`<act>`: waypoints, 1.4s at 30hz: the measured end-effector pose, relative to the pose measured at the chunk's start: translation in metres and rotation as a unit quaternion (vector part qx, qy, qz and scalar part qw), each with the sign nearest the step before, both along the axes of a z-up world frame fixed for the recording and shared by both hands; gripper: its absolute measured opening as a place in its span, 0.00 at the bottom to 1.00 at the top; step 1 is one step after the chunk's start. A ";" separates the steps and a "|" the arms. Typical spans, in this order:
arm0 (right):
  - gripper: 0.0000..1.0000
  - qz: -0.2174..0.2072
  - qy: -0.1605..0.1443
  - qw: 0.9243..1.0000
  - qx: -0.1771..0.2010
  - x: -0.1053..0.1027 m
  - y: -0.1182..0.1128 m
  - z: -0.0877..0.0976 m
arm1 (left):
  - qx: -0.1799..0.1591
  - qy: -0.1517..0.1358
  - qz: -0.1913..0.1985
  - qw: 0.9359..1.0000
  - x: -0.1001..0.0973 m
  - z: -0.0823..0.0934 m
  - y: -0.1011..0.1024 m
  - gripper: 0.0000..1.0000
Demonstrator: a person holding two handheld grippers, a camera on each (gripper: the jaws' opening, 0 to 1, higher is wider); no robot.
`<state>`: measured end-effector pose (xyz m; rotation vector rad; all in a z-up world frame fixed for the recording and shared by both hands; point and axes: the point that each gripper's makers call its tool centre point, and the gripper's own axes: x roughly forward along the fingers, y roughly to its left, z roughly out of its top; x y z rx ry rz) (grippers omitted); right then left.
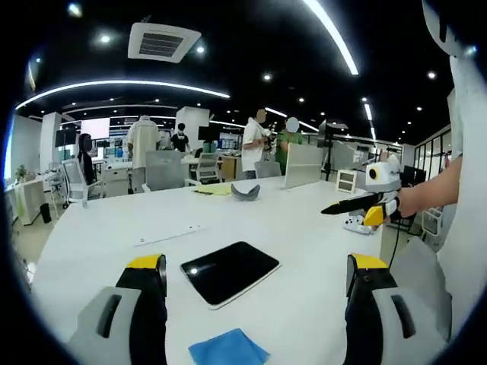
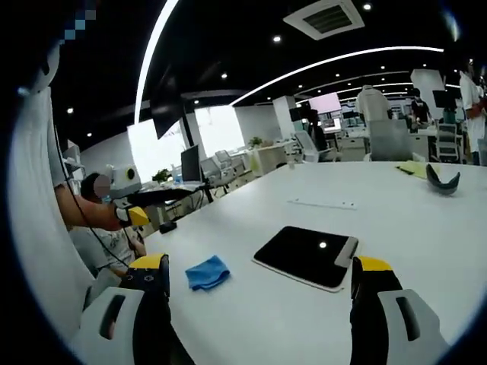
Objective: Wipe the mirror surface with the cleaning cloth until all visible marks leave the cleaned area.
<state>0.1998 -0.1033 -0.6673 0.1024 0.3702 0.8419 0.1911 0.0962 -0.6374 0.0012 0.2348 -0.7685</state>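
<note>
A dark, glossy rectangular mirror with rounded corners and a pale rim [image 1: 230, 271] lies flat on the wide white table [image 1: 106, 228], reflecting a small ceiling light as a bright dot. In the left gripper view it sits between the two jaws of the left gripper [image 1: 256, 285], a little ahead of them, and a crumpled blue cleaning cloth [image 1: 227, 349] lies on the table just beside its near edge, apart from it. The left gripper's grey jaws with yellow tips stand wide apart with nothing between them, raised above the table rather than touching the mirror or cloth. In the right gripper view the mirror [image 2: 306, 255] lies near the right-hand jaw of the right gripper [image 2: 261, 275], and the blue cloth [image 2: 207, 272] rests near the left-hand jaw, well clear of the mirror; these jaws are likewise spread and empty. The other gripper shows in each view, held out over the table edge by a person's hand: the right one at the right of the left gripper view [image 1: 364, 203], the left one at the left of the right gripper view [image 2: 144, 202]. Farther back on the table lie a thin white strip [image 1: 168, 235], a dark curved object [image 1: 245, 192] and yellow paper [image 1: 214, 188]. Several people stand among desks and monitors in the open office beyond.
</note>
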 end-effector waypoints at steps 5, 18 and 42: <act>1.00 0.003 -0.007 1.000 0.002 0.002 0.002 0.004 | 0.004 -0.001 -0.001 1.000 0.000 0.000 0.000 0.99; 1.00 0.006 -0.010 1.000 0.003 -0.001 0.005 0.008 | 0.016 -0.008 0.000 1.000 -0.005 0.004 0.010 0.99; 1.00 0.010 -0.016 1.000 0.000 0.002 0.010 0.012 | 0.028 -0.002 -0.005 1.000 -0.006 0.000 0.013 0.99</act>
